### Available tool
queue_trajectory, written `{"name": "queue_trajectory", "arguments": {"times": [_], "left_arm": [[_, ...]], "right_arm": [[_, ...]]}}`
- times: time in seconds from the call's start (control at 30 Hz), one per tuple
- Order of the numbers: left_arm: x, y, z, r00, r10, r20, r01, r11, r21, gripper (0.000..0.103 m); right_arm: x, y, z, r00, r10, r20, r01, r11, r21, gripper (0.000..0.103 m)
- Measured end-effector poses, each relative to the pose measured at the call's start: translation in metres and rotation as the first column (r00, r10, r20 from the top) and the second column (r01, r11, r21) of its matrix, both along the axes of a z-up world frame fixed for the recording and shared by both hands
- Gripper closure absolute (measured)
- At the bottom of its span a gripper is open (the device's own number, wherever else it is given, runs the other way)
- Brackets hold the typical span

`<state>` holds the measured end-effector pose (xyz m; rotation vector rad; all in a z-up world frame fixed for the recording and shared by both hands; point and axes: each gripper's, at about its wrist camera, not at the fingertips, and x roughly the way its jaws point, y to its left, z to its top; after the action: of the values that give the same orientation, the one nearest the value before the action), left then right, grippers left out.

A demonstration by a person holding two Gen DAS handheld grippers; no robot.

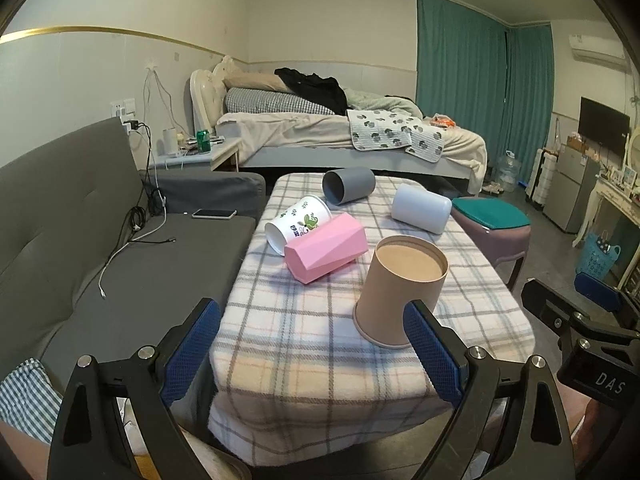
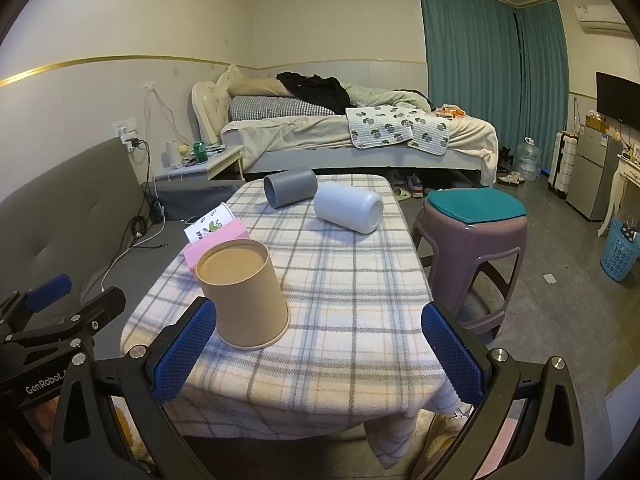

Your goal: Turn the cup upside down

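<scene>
A tan cup (image 1: 400, 292) stands upside down, base up, near the front of the plaid-covered table (image 1: 312, 344); it also shows in the right wrist view (image 2: 244, 292). A pink faceted cup (image 1: 326, 252), a white floral cup (image 1: 298, 222), a grey cup (image 1: 348, 185) and a white cup (image 1: 424, 208) lie on their sides behind it. My left gripper (image 1: 314, 356) is open and empty at the table's front edge, its right finger just in front of the tan cup. My right gripper (image 2: 318, 352) is open and empty, to the right of the tan cup.
A grey sofa (image 1: 80, 216) with a phone (image 1: 214, 213) and cables stands to the left. A purple stool (image 2: 472, 240) with a teal cushion stands right of the table. A bed (image 1: 340, 136) is behind. A blue basket (image 2: 618, 252) sits far right.
</scene>
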<state>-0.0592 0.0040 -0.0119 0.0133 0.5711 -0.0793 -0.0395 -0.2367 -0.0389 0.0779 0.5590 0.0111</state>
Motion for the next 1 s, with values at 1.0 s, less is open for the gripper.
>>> {"name": "queue_trajectory", "arguments": {"times": [1.0], "left_arm": [[0.0055, 0.0018, -0.0023, 1.000, 0.007, -0.007, -0.007, 1.000, 0.006, 0.007]], "right_arm": [[0.0029, -0.0069, -0.0036, 0.999, -0.024, -0.021, 0.024, 1.000, 0.006, 0.000]]}}
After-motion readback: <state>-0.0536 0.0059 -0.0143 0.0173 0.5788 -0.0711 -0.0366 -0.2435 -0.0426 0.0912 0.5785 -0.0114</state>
